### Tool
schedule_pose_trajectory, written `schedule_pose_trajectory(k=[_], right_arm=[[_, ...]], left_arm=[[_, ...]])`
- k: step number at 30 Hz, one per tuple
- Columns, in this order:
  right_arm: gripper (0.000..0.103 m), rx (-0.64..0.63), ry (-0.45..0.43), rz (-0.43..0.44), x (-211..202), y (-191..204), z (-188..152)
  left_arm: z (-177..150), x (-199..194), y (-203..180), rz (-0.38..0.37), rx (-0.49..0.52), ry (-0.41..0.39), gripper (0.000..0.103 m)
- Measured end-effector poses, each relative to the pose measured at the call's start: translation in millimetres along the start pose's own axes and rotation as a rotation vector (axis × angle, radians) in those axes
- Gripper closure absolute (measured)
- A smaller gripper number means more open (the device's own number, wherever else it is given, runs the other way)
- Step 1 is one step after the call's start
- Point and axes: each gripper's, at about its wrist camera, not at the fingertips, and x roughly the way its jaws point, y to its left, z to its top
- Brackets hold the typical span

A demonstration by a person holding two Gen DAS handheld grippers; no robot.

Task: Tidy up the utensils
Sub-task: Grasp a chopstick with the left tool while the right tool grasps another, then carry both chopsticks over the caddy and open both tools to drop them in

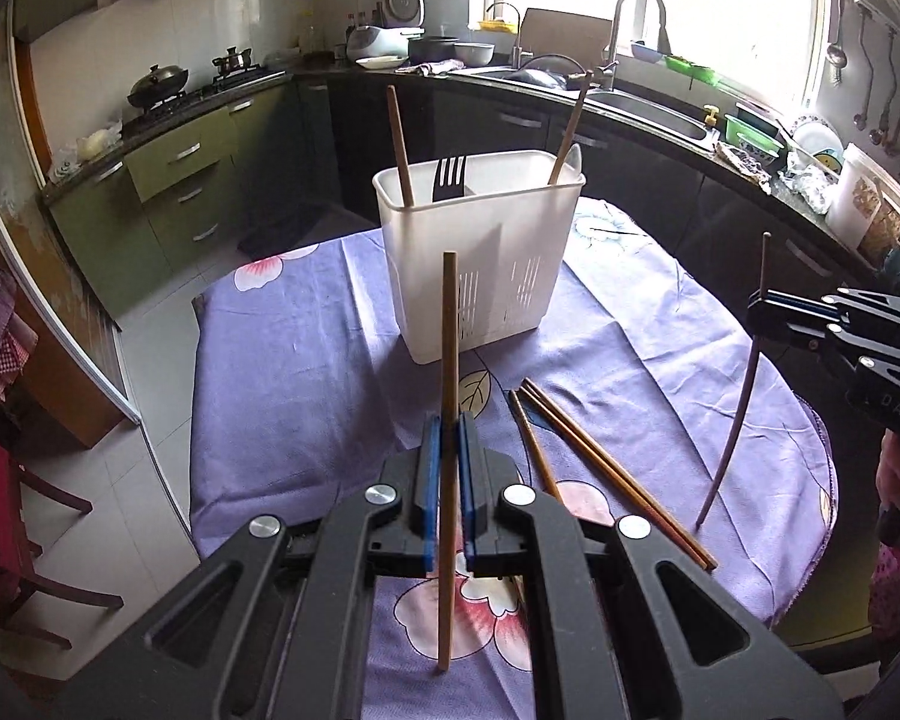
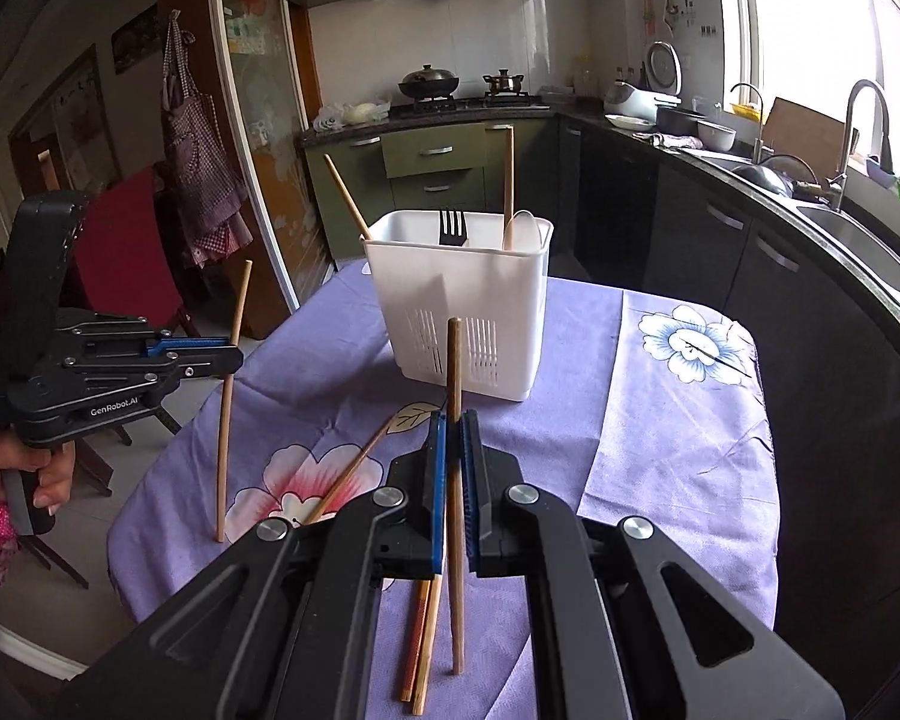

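Note:
A white utensil holder [image 1: 480,258] stands on the purple flowered tablecloth; it also shows in the right wrist view [image 2: 462,306]. It holds two chopsticks, a black fork [image 1: 449,179] and a white spoon. My left gripper [image 1: 449,438] is shut on an upright wooden chopstick [image 1: 448,330], its lower tip near the cloth. My right gripper [image 2: 453,438] is shut on another upright chopstick [image 2: 455,360]. Each gripper shows in the other's view: the right one [image 1: 762,306], the left one [image 2: 231,354]. A pair of chopsticks [image 1: 606,480] lies loose on the cloth between the grippers.
The table [image 1: 282,360] is small, with edges close on all sides. A wooden chair [image 2: 126,276] stands on the left. Kitchen counters, a sink [image 1: 648,108] and a stove run along the back.

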Motion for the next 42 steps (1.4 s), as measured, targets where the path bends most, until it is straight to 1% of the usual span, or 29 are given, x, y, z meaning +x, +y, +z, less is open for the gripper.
schedule_pose_trajectory(k=[8, 14, 19, 24, 27, 29, 34, 36, 39, 42], right_arm=[[0.097, -0.008, -0.043, 0.002, -17.0, 0.7, 3.4], [0.097, -0.013, -0.076, 0.009, -24.6, 4.0, 15.2], [0.097, -0.017, -0.104, 0.018, -28.9, 8.2, 34.5], [0.097, -0.026, -0.150, 0.038, -40.9, 14.3, 66.1], [0.097, -0.017, -0.195, 0.050, -49.1, 15.1, 94.2], [0.097, -0.006, -0.234, 0.057, -53.5, 14.5, 114.2], [0.097, 0.001, -0.344, 0.060, -59.2, 13.4, 160.8], [0.097, -0.001, -0.377, 0.043, -55.2, 12.6, 177.1], [0.097, -0.008, -0.397, 0.000, -39.0, 10.5, 198.8], [0.097, -0.012, -0.368, -0.027, -13.8, 8.6, 211.9]], left_arm=[[1.3, -15.5, -4.6, -0.001, 0.009, -0.027, 0.097], [7.1, -19.8, -7.5, -0.022, 0.010, -0.042, 0.097], [18.4, -23.9, -10.6, -0.037, 0.019, -0.060, 0.097], [43.2, -34.2, -13.7, -0.058, 0.023, -0.094, 0.097], [66.4, -49.4, -15.0, -0.069, 0.026, -0.148, 0.097], [84.5, -61.4, -16.1, -0.070, 0.028, -0.199, 0.097], [128.4, -86.5, -13.3, -0.083, 0.003, -0.356, 0.097], [143.2, -92.3, -12.8, -0.083, 0.002, -0.419, 0.097], [159.8, -90.5, -16.1, -0.035, 0.012, -0.506, 0.097], [172.2, -69.1, -15.6, -0.007, 0.009, -0.520, 0.097]])
